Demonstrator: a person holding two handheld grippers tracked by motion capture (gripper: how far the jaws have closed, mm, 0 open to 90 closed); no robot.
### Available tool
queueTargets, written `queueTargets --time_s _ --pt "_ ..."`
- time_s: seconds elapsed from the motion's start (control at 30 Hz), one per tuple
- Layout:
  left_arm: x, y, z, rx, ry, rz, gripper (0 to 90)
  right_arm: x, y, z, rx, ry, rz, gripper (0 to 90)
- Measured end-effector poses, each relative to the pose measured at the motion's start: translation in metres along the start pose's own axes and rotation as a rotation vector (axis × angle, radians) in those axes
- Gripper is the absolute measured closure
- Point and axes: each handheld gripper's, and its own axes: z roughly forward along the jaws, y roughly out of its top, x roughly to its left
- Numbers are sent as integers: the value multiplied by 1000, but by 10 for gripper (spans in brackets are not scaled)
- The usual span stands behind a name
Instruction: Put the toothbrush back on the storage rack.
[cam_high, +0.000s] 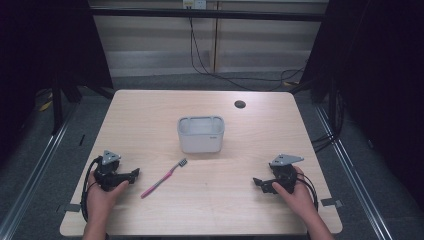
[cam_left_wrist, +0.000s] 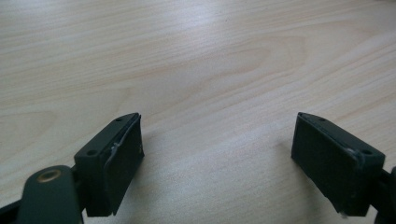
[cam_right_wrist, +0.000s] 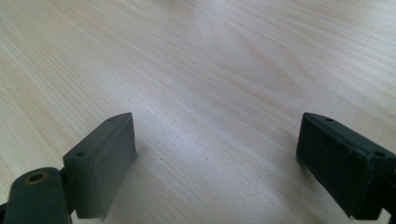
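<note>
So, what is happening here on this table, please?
A person sits at a wooden table with a two-jaw gripper in each hand. The left gripper and the right gripper both rest low near the front edge, jaws wide open and holding nothing. A pink toothbrush lies flat beside the left gripper, untouched. A grey bin stands upright at the middle of the table. Nothing is being handled at this moment.

One toothbrush (cam_high: 164, 177) — one tub (cam_high: 201, 134)
</note>
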Motion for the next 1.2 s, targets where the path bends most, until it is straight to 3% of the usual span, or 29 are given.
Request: queueTargets --time_s 0.17,0.27,0.37,0.4,0.5,0.63,0.67,0.83,0.9,0.97,1.0,1.17,1.2 --pt "0 0 0 2 2 -1 164 0 0 0 -1 3 0 114" --pt "0 3 -2 19 -1 -45 180 0 0 0 -1 3 0 114" --pt "2 7 -4 62 -2 -51 234 0 0 0 -1 3 0 114" --pt "3 11 -6 94 -13 -70 243 0 0 0 -1 3 2 114" --pt "2 16 -8 118 -28 -77 251 0 0 0 0 3 3 114" --pt "-5 32 -14 139 -51 -31 263 0 0 0 0 3 4 114" --pt "-8 37 -16 159 -74 -20 273 0 0 0 0 3 4 114" --pt "-19 51 -14 231 -109 38 294 0 0 0 1 3 2 114" --pt "-29 63 -10 271 -135 73 301 0 0 0 1 3 2 114" --pt "-32 66 -8 280 -138 85 304 0 0 0 1 3 2 114" --pt "-40 74 -4 316 -154 107 306 0 0 0 -1 4 -1 114" --pt "-57 87 4 382 -171 161 321 0 0 0 -1 4 -1 114" --pt "-64 94 8 408 -192 186 326 0 0 0 -1 4 -1 113"
